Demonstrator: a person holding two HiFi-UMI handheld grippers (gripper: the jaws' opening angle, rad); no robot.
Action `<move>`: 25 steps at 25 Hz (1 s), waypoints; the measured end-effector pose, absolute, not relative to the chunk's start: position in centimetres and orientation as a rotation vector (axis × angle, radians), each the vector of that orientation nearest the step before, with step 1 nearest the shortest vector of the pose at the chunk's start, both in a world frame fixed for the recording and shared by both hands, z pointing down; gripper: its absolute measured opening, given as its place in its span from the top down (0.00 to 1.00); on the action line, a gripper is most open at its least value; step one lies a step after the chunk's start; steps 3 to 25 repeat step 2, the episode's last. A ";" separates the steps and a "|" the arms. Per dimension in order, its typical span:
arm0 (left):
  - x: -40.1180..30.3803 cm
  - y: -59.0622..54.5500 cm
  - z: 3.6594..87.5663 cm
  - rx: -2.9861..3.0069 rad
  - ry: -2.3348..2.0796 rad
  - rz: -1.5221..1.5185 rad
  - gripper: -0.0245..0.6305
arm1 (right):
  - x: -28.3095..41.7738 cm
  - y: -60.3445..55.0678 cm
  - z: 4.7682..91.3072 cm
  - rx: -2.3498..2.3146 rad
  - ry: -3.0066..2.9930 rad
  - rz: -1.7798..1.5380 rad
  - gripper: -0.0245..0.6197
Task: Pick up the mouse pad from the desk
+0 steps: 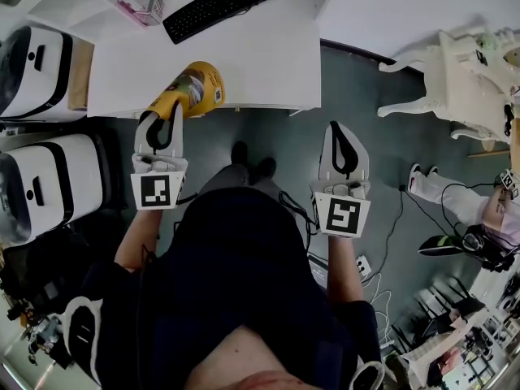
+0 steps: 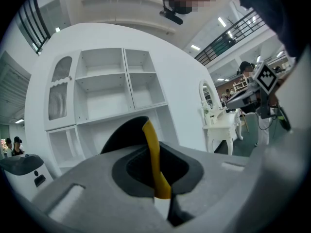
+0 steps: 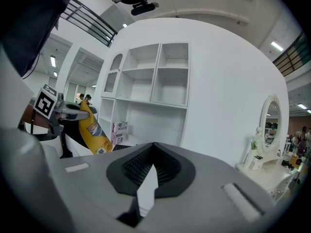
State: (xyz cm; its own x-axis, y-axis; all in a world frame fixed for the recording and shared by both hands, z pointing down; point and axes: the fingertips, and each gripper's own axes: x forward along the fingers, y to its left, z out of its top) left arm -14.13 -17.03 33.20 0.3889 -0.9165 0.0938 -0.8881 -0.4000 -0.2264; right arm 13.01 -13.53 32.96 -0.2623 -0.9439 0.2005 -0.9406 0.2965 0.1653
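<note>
Now the left hand-held gripper [image 1: 165,110] pinches the mouse pad [image 1: 195,88]; the right hand-held gripper [image 1: 339,130] sits closed, empty.

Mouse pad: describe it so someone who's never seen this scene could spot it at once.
Find the white desk at the top of the head view, with a black keyboard on it. By its near edge, the left gripper is shut on the mouse pad. It is the only yellow thing there, thin and printed.

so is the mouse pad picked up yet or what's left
Done: the yellow mouse pad is off the desk, hanging from the left gripper. In hand: those jaws are shut on its edge. The right gripper is shut and empty. Left: nothing visible beyond holding it.
</note>
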 end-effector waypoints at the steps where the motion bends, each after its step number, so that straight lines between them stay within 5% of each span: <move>1: -14.2 -17.0 33.2 -2.499 1.634 -0.306 0.94 | 12.9 -13.6 32.9 1.721 -2.306 -0.020 0.96; 25: -14.2 -17.0 33.1 -2.500 1.634 -0.305 0.94 | 12.9 -13.6 32.9 1.719 -2.304 -0.021 0.96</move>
